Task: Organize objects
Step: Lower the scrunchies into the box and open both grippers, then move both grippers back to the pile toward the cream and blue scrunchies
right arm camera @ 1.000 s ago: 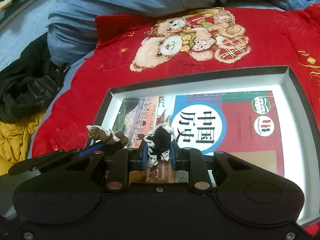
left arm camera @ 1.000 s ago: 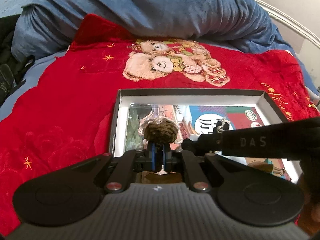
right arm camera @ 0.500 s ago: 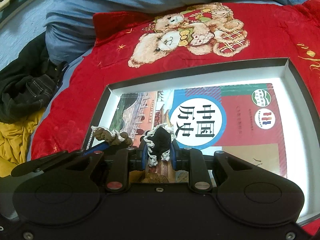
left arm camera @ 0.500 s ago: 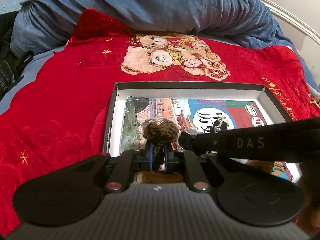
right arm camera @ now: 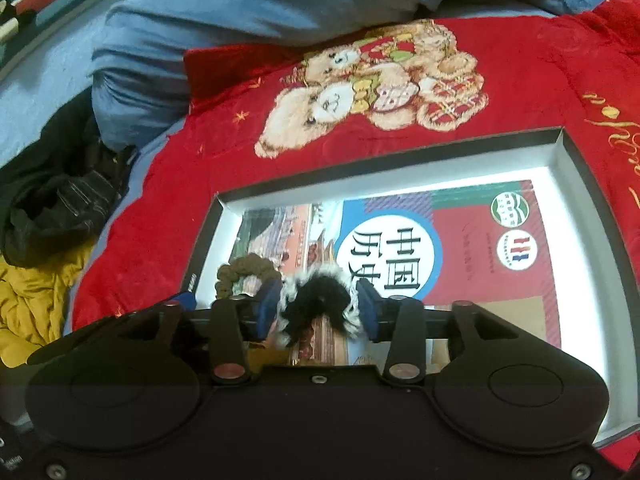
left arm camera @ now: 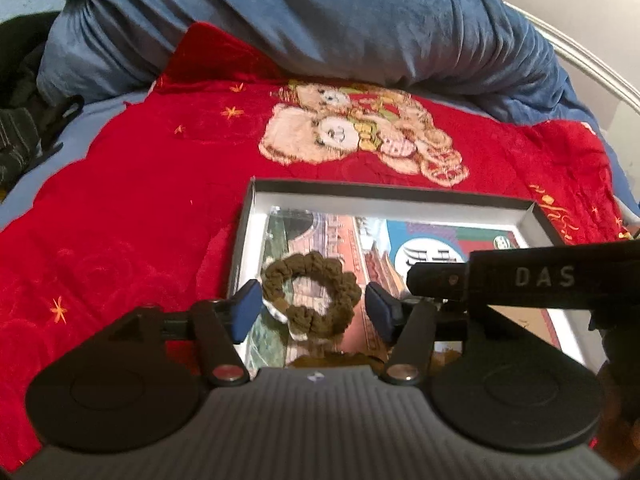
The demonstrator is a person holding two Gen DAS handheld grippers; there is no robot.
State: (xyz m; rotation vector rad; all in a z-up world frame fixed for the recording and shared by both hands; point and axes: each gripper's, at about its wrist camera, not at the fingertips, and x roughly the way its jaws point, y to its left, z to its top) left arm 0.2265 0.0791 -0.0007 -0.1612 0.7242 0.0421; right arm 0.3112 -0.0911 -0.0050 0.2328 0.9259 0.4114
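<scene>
A shallow black box with a white inside (left arm camera: 380,192) (right arm camera: 400,152) lies on the bed with a colourful book (left arm camera: 432,240) (right arm camera: 460,240) flat in it. A brown crocheted scrunchie (left arm camera: 310,300) (right arm camera: 244,276) rests as an open ring on the book's left part. My left gripper (left arm camera: 312,312) straddles it, jaws opening wide, pads clear of it. A black fuzzy scrunchie with white lace trim (right arm camera: 320,304) fills the gap of my right gripper (right arm camera: 318,312). Those jaws are opening, with both pads still against the fabric. The right gripper's body (left arm camera: 520,280) crosses the left wrist view.
A red blanket with a teddy bear print (left arm camera: 120,220) (right arm camera: 520,80) lies under the box. A bunched blue duvet (left arm camera: 320,20) rises behind it. Dark clothes (right arm camera: 60,200) and a yellow cloth (right arm camera: 32,304) are heaped at the left.
Both grippers have spread their jaws. The brown scrunchie has sprung from a squeezed bunch into a ring on the book. The black scrunchie has widened between the right pads.
</scene>
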